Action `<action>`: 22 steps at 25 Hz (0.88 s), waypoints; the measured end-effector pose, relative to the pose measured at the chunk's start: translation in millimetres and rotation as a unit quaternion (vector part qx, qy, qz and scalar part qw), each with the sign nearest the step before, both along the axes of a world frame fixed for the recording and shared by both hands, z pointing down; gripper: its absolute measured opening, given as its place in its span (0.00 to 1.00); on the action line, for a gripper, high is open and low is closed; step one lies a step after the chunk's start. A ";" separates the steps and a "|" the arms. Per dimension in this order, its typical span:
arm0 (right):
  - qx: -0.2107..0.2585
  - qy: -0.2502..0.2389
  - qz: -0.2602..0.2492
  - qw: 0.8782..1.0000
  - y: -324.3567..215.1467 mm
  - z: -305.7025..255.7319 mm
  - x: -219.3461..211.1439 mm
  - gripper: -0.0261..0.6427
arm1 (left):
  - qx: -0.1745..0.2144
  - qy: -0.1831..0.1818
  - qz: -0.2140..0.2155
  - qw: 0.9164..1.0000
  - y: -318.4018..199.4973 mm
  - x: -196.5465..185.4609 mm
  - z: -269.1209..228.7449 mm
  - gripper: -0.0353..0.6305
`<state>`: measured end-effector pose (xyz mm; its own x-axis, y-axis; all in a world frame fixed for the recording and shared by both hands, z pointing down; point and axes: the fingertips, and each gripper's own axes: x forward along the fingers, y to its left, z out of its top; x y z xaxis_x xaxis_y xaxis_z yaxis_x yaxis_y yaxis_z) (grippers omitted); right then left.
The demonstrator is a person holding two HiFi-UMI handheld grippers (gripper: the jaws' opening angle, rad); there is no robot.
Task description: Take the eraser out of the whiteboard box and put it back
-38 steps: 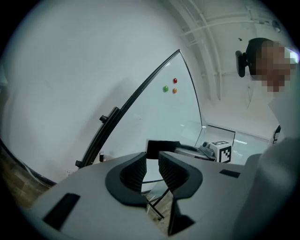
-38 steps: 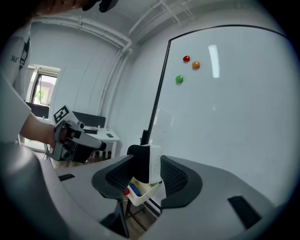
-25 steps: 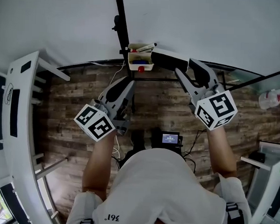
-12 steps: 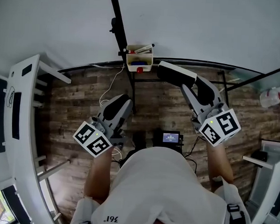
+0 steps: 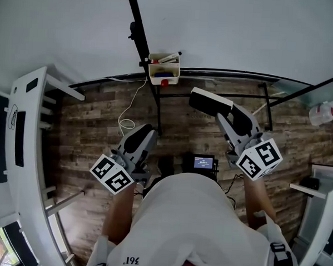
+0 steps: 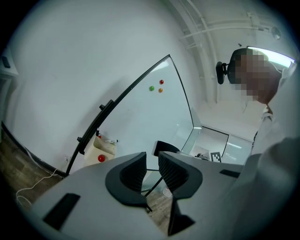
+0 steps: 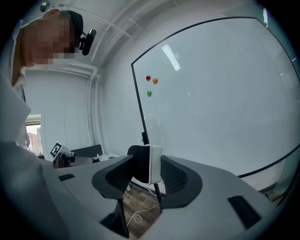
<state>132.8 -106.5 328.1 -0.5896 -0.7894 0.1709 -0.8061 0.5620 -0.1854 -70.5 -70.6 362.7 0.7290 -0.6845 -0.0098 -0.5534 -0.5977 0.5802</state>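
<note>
Right tool (image 7: 147, 171) pinches the black-and-white rectangular felt eraser (image 5: 210, 102), held well clear of the cream plastic whiteboard box (image 5: 164, 74). Left tool (image 6: 151, 168) is empty, jaws slightly apart. Removal judged complete; returning the eraser to the box remains outstanding.
</note>
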 end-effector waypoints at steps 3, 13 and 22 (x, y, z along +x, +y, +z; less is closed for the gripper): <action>-0.006 -0.004 -0.003 1.000 6.0 4.5 -1.9 0.33 | -0.008 0.000 0.002 1.000 4.6 1.2 5.6 0.18; -0.034 -0.033 -0.011 0.999 29.9 21.4 -8.7 0.33 | -0.019 0.000 0.008 1.000 17.2 3.0 12.9 0.18; -0.048 -0.036 -0.012 0.998 38.5 31.0 -10.0 0.33 | -0.034 -0.001 0.014 0.999 24.9 6.3 23.0 0.18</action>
